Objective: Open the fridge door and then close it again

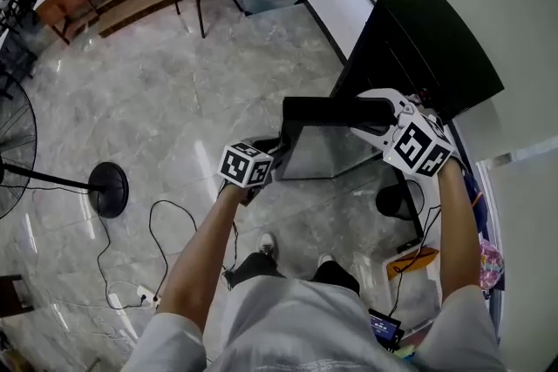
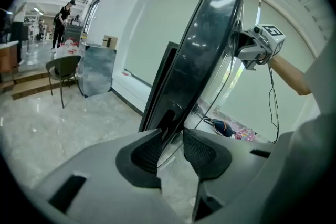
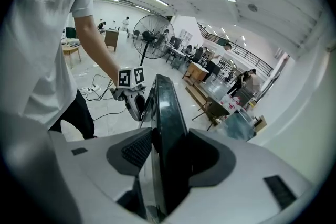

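From the head view the inside of the fridge is hidden behind its own swung-out fridge door, and the left gripper shows little more than its marker cube, so its jaws cannot be read there. In the right gripper view one pad of the right gripper is covered by the thickness of the door, and the door's lower end is lost behind the jaws.

The door stands open, well out from the black cabinet against the wall. The right gripper sits at the door's top edge on the side near the cabinet; its jaws stand wide and close around the thick door panel, the visible pad lying against it. The left gripper is at the door's free edge, farthest from the cabinet. Its jaws are partly apart with the thin edge of the door between them, and a gap shows beside the pads. Both forearms reach forward and down towards the door, the right one stretched further.
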Available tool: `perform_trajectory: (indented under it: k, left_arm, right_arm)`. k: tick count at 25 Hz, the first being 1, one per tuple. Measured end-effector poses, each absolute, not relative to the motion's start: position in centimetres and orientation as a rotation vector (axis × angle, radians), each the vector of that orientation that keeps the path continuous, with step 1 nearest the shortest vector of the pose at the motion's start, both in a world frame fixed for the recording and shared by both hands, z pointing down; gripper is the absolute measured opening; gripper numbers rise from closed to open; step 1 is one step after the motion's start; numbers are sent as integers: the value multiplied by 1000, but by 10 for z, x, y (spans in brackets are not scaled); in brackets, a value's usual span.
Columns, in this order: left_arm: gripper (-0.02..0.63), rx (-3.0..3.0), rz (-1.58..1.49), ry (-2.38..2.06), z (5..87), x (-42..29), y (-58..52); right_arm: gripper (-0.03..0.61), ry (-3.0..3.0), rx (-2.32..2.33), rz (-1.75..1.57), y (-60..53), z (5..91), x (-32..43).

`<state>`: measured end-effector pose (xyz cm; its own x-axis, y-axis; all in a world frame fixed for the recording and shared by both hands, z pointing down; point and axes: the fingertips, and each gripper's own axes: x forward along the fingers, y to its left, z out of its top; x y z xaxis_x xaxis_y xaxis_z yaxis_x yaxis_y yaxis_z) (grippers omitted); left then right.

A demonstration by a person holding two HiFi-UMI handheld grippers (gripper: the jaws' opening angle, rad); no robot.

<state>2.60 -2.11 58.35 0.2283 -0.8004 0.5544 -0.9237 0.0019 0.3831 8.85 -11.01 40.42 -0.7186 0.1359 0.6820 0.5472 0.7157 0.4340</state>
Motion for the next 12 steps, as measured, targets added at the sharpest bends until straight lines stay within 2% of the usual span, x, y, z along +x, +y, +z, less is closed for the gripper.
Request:
perform_trajectory:
  k: [12]
  left_arm:
    - [124, 1553, 220, -1815, 583, 60, 2]
  right_arm:
    - [201, -2291, -726, -936, -90, 402, 115]
